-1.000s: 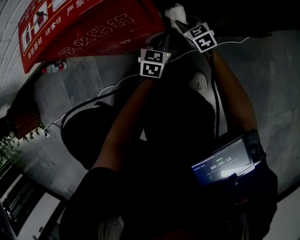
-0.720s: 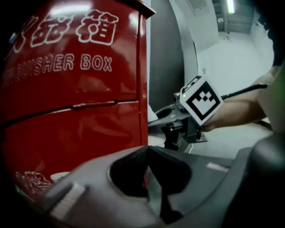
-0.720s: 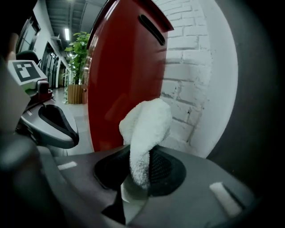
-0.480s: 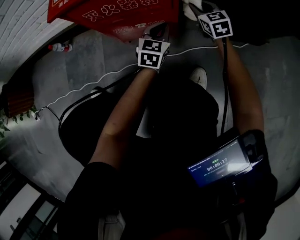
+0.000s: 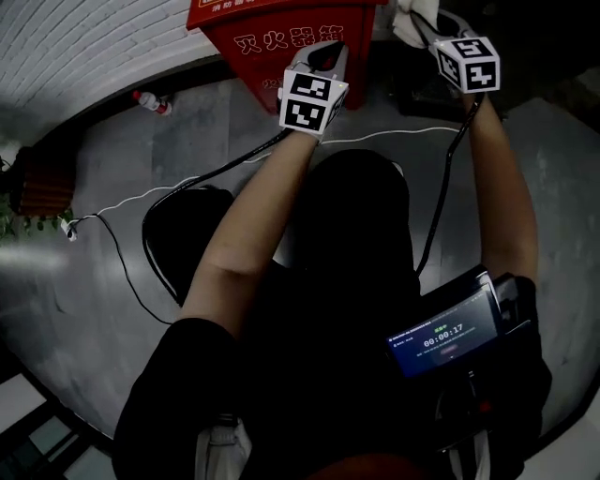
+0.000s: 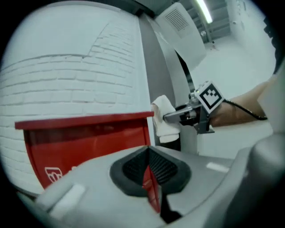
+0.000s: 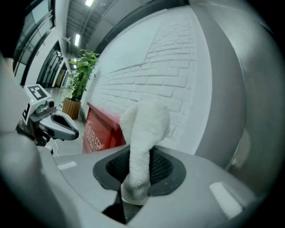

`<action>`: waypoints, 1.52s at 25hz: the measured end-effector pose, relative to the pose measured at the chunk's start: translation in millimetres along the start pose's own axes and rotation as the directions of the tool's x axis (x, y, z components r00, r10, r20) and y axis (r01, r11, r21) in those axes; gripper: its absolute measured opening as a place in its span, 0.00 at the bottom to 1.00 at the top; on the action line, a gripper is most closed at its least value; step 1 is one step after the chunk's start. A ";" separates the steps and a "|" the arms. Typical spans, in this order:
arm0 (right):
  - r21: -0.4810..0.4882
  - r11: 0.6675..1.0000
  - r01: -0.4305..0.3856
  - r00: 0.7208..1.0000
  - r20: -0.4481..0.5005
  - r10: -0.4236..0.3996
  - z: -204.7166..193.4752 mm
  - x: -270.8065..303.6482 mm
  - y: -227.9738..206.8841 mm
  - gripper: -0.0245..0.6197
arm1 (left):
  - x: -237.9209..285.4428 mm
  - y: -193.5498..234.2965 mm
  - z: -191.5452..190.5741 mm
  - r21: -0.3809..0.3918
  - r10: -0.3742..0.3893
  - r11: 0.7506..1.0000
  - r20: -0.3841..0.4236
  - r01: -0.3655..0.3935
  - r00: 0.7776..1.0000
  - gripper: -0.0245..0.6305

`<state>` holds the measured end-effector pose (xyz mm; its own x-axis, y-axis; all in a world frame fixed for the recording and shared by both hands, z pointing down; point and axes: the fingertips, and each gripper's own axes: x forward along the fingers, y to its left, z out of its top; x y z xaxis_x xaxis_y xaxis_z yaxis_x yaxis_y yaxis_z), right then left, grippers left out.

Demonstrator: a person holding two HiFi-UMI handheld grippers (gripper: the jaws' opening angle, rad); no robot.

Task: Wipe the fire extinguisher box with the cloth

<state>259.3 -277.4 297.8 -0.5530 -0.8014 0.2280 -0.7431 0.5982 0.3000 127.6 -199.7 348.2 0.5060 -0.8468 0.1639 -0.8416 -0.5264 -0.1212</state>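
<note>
The red fire extinguisher box (image 5: 281, 28) stands against the white brick wall at the top of the head view. My left gripper (image 5: 322, 62) hovers just in front of its front face, jaws shut with nothing between them; in the left gripper view the red box (image 6: 84, 142) fills the space right behind the left gripper (image 6: 149, 171). My right gripper (image 5: 422, 21) is shut on a white cloth (image 5: 405, 17) beside the box's right corner. In the right gripper view the cloth (image 7: 144, 133) stands up out of the right gripper (image 7: 138, 178), with the box (image 7: 100, 133) to its left.
A plastic bottle (image 5: 150, 100) lies on the grey floor left of the box. Cables (image 5: 187, 187) trail across the floor to a black bag (image 5: 183, 234). A wooden planter (image 5: 37, 183) sits far left. A grey pillar (image 6: 169, 67) rises right of the box.
The head view has swung so the box now stands upright at top centre. Both grippers have stayed close to the box's right front, the right one still holding the cloth.
</note>
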 end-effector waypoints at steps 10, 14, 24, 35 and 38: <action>-0.165 0.984 -0.063 0.982 0.166 0.091 205.3 12.2 41.1 0.18 | -95.3 96.7 92.5 0.029 0.124 0.992 0.082 -0.127 0.989 0.04; -0.169 0.980 -0.105 0.964 0.227 0.142 264.6 28.2 89.9 0.18 | -140.0 151.4 120.4 0.065 0.209 0.974 0.115 -0.217 0.971 0.04; -0.038 0.964 -0.263 0.889 0.379 0.258 374.2 111.2 225.4 0.19 | -246.2 293.5 134.8 0.050 0.408 0.906 0.162 -0.420 0.899 0.04; 0.088 0.948 -0.305 0.895 0.368 0.253 324.6 199.7 356.6 0.19 | -255.5 375.2 61.1 -0.059 0.477 0.879 0.104 -0.473 0.873 0.04; 0.139 0.943 -0.303 0.905 0.351 0.240 311.2 217.0 369.2 0.19 | -262.7 400.8 55.6 -0.128 0.503 0.863 0.110 -0.489 0.857 0.04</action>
<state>-252.3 -231.6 169.8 -0.8108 -0.5835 -0.0466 -0.5852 0.8064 0.0851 -332.2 -192.5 202.1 0.0316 -0.9991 -0.0282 -0.9978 -0.0299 -0.0590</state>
